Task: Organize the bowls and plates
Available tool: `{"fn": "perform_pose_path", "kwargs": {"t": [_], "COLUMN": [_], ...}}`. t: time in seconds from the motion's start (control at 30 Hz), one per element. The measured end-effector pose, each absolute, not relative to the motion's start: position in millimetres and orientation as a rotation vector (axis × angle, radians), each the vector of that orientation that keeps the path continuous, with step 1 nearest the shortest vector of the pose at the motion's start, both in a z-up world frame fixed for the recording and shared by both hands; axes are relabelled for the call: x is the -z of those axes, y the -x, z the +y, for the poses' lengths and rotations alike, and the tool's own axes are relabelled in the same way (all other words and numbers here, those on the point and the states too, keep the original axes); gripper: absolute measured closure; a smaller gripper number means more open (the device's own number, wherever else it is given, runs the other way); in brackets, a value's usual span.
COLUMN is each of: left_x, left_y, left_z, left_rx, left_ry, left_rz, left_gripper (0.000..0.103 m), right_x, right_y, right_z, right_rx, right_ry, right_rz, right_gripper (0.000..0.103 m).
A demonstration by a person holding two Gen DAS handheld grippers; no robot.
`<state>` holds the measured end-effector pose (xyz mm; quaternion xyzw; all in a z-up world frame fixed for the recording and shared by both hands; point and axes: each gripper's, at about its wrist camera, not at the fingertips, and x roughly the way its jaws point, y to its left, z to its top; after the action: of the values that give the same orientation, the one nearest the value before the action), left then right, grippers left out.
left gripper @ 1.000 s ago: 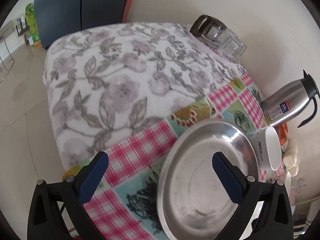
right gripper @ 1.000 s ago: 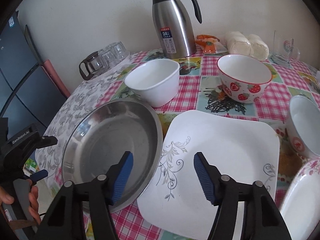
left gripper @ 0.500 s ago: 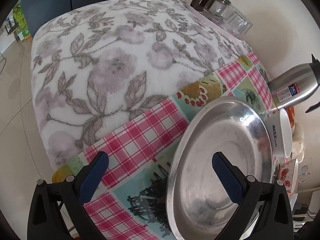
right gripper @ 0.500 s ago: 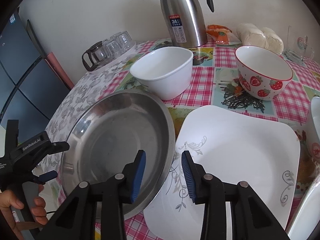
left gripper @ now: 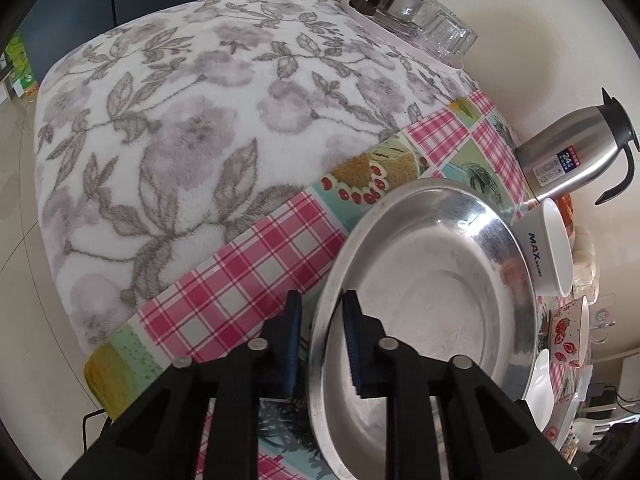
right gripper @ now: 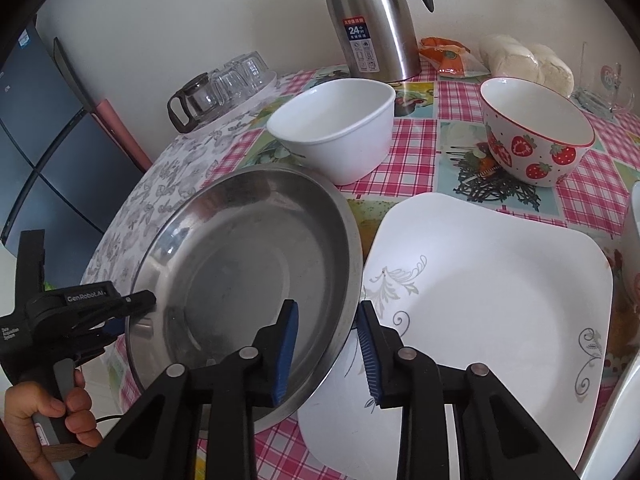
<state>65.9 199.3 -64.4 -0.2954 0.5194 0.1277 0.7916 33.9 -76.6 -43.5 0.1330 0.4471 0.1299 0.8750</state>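
My left gripper stood wide a second ago with the steel plate between its fingers; now its jaws have just closed and pinch the plate's near-left rim, one blue pad outside and one inside. My right gripper has also been closing: its jaws are narrow and straddle the plate's right rim, though I cannot tell for sure whether the pads press the metal yet. From the right wrist view the steel plate now looks tilted, its right edge raised and overlapping the left side of the white square plate, where earlier it lay flatter beside it. A hand holds the left gripper's handle at the table's left edge.

The plate sits near the left end of the table, on a pink checked cloth with picture squares; beyond it a grey floral blanket covers the rest of that end. Behind the plates stand a white bowl and a strawberry bowl, apart from each other. Along the back edge, against the pale wall, are a steel thermos jug, an orange packet and white buns. A glass pot with upturned glasses rests at the back-left corner, on the blanket. A dark cabinet stands past the table's left end.
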Motion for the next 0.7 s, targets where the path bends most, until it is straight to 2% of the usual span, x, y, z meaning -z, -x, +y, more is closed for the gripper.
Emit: {"fn": "perform_pose_path", "kwargs": {"t": [0.3, 0.4, 0.53, 0.7], "left_x": [68.4, 68.6, 68.8, 67.1], "left_y": [-59.7, -58.2, -56.1, -53.7], "left_z": [214.4, 216.5, 218.1, 219.1], "left_rx": [-0.268, -0.270, -0.268, -0.274], "left_ry": [0.732, 0.743, 0.757, 0.754], "left_rz": [1.084, 1.083, 1.080, 1.078], "left_gripper": [0.086, 0.086, 0.086, 0.086], "right_x": [43.8, 42.5, 43.8, 40.3], "right_y": [-34.2, -32.7, -33.7, -34.7], "right_z": [-87.4, -92.7, -98.9, -94.0], "right_rx": [-0.331, -0.347, -0.347, -0.340], "right_ry": [-0.433, -0.502, -0.573, -0.530], "right_rz": [0.923, 0.904, 0.906, 0.908], "right_gripper": [0.071, 0.078, 0.092, 0.093]}}
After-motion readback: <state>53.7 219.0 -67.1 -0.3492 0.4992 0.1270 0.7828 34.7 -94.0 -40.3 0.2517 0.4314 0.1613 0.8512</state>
